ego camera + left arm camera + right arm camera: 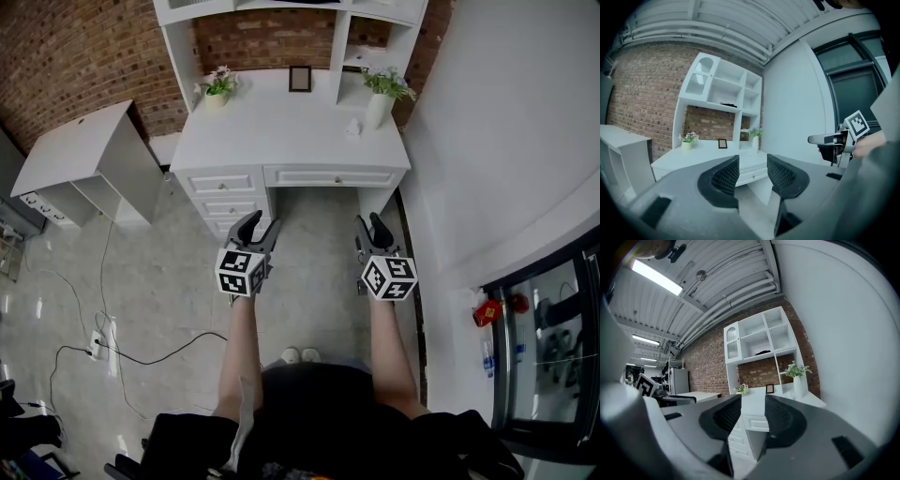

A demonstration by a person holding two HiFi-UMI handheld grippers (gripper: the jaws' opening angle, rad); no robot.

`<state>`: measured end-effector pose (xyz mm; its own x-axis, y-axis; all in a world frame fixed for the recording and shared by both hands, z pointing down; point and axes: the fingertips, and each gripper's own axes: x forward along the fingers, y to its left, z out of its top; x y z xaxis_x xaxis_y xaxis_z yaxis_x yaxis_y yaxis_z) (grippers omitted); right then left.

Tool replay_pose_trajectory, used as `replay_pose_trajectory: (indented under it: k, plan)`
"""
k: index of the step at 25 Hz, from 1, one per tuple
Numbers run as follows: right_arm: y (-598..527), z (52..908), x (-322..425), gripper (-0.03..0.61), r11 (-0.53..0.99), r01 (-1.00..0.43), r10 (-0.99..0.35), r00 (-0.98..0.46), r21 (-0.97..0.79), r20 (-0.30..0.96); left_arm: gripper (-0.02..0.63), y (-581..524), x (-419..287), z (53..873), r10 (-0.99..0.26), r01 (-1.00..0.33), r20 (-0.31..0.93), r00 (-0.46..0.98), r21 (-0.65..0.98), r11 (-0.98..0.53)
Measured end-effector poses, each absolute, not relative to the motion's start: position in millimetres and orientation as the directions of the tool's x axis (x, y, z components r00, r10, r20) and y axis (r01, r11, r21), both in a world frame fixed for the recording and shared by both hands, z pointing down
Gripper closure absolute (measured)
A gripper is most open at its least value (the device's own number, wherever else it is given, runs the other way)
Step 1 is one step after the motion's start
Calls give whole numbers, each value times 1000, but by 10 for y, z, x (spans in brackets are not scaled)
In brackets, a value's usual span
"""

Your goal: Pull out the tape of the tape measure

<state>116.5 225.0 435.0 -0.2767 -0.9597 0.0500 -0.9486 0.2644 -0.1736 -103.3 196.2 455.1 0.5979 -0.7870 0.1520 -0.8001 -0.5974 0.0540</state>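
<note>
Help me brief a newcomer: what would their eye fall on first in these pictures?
The left gripper and right gripper, held side by side over the floor, both open and empty. Ahead stands a white desk against a brick wall, with a picture frame between a flowerpot and a vase. No tape measure shows.

We list, ahead of us: a desk (281, 127) set back against the brick wall (75, 47).
- On its rear edge: a shelf unit (176, 42).
- On the desktop: a flowerpot (218, 86) at left rear, a picture frame (300, 78) at middle rear, and a vase (380, 105) at right.
- Under the desk's left part: a drawer stack (225, 192).
- Left of the desk, apart from it: a side cabinet (80, 155).
- On the floor (159, 272) to our left: a power strip (97, 343).
- Before the desk, side by side: our left gripper (262, 223) and right gripper (368, 222).
</note>
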Motion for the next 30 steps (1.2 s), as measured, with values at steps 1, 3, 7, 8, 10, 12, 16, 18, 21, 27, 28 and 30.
replay_pose_trajectory:
  k: [1,3,7,8,10,12,16,18,21,27,28,30]
  plan:
    - [2253,4358,1153,442,262,-949,-960,-274,-176,52,455,1970,-1052,4562,-787,-800,154,598,55,-597]
    - [2257,4369,1127,440,257,-950,-961,-270,-178,56,453,1987,-1089,4577,-785,-799,157,600,55,-599]
    - [2272,4407,1054,437,248,-952,-963,-262,-179,60,451,2020,-1177,4575,-779,-793,154,607,46,-608]
    - [2282,4424,1038,437,243,-953,-964,-258,-181,60,451,2027,-1194,4576,-777,-789,153,611,41,-613]
    - [2302,4455,1017,436,235,-954,-967,-250,-184,58,451,2045,-1211,4588,-768,-780,152,622,33,-625]
    - [2295,4481,998,436,234,-955,-967,-248,-181,58,451,2041,-1224,4616,-762,-774,153,629,32,-633]
    - [2179,4507,1009,436,218,-957,-970,-234,-189,63,451,1926,-1253,4648,-756,-770,165,633,29,-638]
    - [2072,4513,1014,436,215,-957,-971,-231,-192,63,451,1827,-1266,4651,-757,-770,167,632,28,-637]
    - [1834,4543,1016,436,218,-956,-971,-234,-196,58,451,1599,-1275,4693,-758,-772,174,629,24,-635]
    - [1082,4628,1070,436,235,-953,-967,-249,-192,53,451,879,-1261,4786,-775,-789,173,608,19,-614]
    - [920,4640,1089,436,238,-952,-966,-252,-191,53,451,723,-1248,4802,-778,-792,174,604,21,-610]
    - [571,4654,1121,436,248,-950,-963,-263,-188,56,450,389,-1215,4824,-785,-800,174,594,27,-599]
